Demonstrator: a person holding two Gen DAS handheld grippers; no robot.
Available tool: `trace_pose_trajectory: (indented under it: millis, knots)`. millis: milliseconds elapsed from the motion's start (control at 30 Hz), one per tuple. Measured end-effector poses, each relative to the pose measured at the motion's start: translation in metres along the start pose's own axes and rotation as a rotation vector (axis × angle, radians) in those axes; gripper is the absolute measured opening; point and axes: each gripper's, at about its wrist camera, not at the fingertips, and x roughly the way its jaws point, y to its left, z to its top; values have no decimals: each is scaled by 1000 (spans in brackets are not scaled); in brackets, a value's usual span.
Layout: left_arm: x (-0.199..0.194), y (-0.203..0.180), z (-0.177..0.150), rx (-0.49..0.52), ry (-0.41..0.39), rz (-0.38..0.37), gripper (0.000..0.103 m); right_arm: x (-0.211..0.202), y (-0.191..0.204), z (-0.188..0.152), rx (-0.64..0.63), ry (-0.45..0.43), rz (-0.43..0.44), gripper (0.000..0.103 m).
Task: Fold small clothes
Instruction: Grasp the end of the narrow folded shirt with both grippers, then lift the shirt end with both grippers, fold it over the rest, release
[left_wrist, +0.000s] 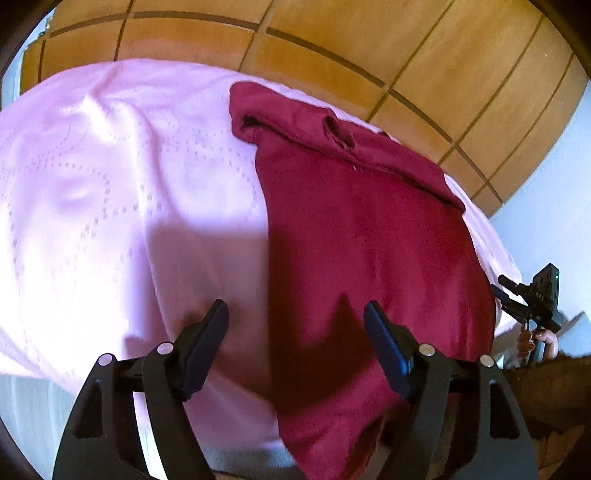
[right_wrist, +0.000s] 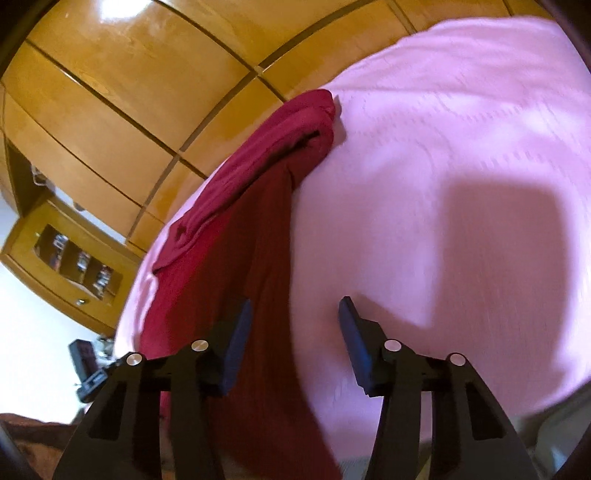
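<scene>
Both my grippers spread, hovering above the maroon shirt (left_wrist: 369, 229).
Shirt lies along the bed's edge nearest the wardrobe (left_wrist: 332, 40), hem draping over the near edge of the pink bedspread (left_wrist: 110, 184); left gripper (left_wrist: 295, 314) and right gripper (right_wrist: 295, 314) hold nothing. Risk: a one-layer pinch skews the fold, or the overhanging hem drags it off.

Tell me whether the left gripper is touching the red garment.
Apart. The left wrist view shows the left gripper open, both fingertips free of fabric, with the red garment lying flat on the pink bedsheet beyond them.
</scene>
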Motion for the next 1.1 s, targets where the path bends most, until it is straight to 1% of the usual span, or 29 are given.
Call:
trace_pose_trajectory:
  millis: [167,267,367,433,467,500,533,567,600,667,700,767,833,967,1000,1033,1100]
  knots:
    - [-3,2,-18,5,88,-14,74,-7,8,-27,-56,74,10,49]
    - [0,5,-26,2,142,-44,74,-1,12,-41,-85,122,15,49]
    - [10,7,-31,-16,190,-89,74,10,16,-51,-139,165,-18,49]
    - [16,5,-33,-17,221,-102,74,11,16,-54,-148,173,-31,43]
    - [18,4,-35,-15,233,-110,73,12,15,-54,-142,173,-43,36]
    - [21,3,-35,-13,245,-116,69,11,13,-53,-133,171,-52,27]
    - [24,2,-37,-11,259,-122,65,10,10,-53,-121,168,-54,23]
    - [27,0,-38,-11,277,-127,53,9,7,-53,-110,172,-35,14]
    - [30,-1,-41,-12,297,-135,35,9,6,-52,-105,176,-17,11]
    - [34,-5,-44,-10,336,-167,14,5,10,-54,-129,181,31,10]
    - [34,-9,-45,-1,344,-174,9,6,17,-57,-156,185,39,10]
    - [27,-19,-46,39,329,-197,7,1,28,-57,-211,190,68,10]
    - [18,-25,-42,47,296,-239,7,-8,33,-54,-230,172,100,10]
    - [0,-19,-37,24,245,-272,6,-28,36,-51,-253,118,144,10]
    - [-6,-18,-36,17,227,-278,6,-31,36,-51,-253,106,155,7]
    - [-10,-17,-35,11,211,-286,6,-36,35,-51,-251,92,171,7]
    - [-27,-13,-30,-4,152,-324,5,-45,33,-50,-238,56,219,7]
